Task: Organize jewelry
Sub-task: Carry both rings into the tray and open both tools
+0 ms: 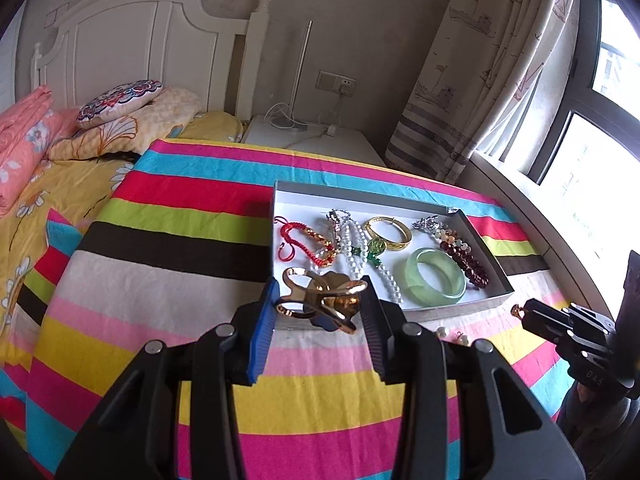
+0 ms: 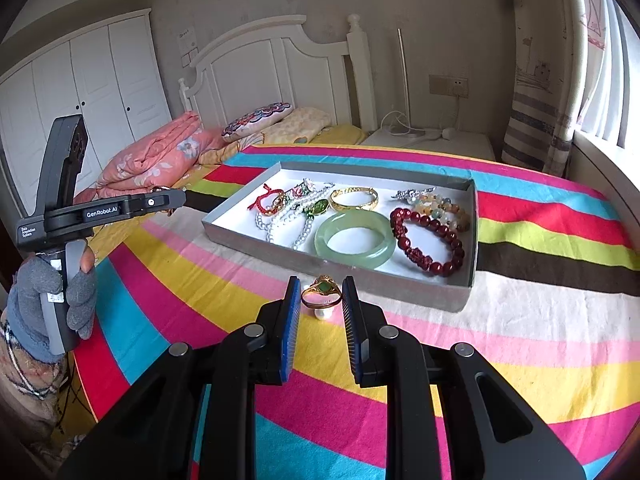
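Note:
A shallow grey box [image 1: 460, 307] [image 2: 332, 266] with a white floor lies on the striped bedspread. It holds a green jade bangle [image 1: 435, 277] [image 2: 355, 238], a gold bangle [image 1: 389, 233], a dark red bead bracelet [image 2: 428, 240], a pearl necklace [image 1: 360, 256], a red cord bracelet [image 1: 304, 238] and a silver brooch. My left gripper [image 1: 320, 300] is shut on a rose-gold open bangle [image 1: 320, 300], just above the box's near-left corner. My right gripper [image 2: 321, 294] is shut on a gold ring with a green stone [image 2: 321, 292], in front of the box.
Loose pearl earrings [image 1: 452, 334] [image 2: 324, 314] lie on the bedspread [image 2: 520, 340] before the box. Folded quilt and pillows [image 2: 168, 156] lie at the headboard. A nightstand with a lamp [image 1: 296, 120] stands behind. A window ledge and curtain are at the right.

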A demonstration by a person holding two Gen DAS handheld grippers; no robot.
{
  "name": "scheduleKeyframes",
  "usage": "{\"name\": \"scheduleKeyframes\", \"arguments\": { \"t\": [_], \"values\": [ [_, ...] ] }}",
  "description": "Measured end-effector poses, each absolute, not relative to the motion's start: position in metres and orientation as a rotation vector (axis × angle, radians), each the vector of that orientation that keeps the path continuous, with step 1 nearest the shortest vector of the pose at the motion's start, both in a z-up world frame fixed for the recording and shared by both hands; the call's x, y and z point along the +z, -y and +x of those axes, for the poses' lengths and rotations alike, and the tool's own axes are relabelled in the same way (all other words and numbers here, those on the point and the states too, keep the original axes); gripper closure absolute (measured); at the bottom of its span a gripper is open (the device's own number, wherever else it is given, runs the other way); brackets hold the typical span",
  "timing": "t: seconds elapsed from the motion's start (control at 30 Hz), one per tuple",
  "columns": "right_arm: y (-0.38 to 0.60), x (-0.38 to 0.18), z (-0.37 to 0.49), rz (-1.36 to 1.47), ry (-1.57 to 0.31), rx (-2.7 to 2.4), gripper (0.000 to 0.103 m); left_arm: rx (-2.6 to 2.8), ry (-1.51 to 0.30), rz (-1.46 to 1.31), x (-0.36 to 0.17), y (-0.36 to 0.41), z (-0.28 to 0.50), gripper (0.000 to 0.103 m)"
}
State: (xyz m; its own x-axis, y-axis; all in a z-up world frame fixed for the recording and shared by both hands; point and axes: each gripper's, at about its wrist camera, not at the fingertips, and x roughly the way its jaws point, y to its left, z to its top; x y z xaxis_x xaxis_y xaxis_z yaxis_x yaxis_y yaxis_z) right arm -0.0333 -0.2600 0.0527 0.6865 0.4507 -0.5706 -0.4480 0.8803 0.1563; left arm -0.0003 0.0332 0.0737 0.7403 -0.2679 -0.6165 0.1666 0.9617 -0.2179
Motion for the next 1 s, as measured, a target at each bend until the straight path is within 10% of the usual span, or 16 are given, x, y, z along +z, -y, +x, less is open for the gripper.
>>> {"name": "scheduleKeyframes", "arguments": {
  "t": [1.0],
  "values": [
    [0.246,0.036,0.124,0.128,-0.794,0.401,0.083,-0.225,-0.916,-0.163,0.045,0.057,0.151,0.063]
  ]
}}
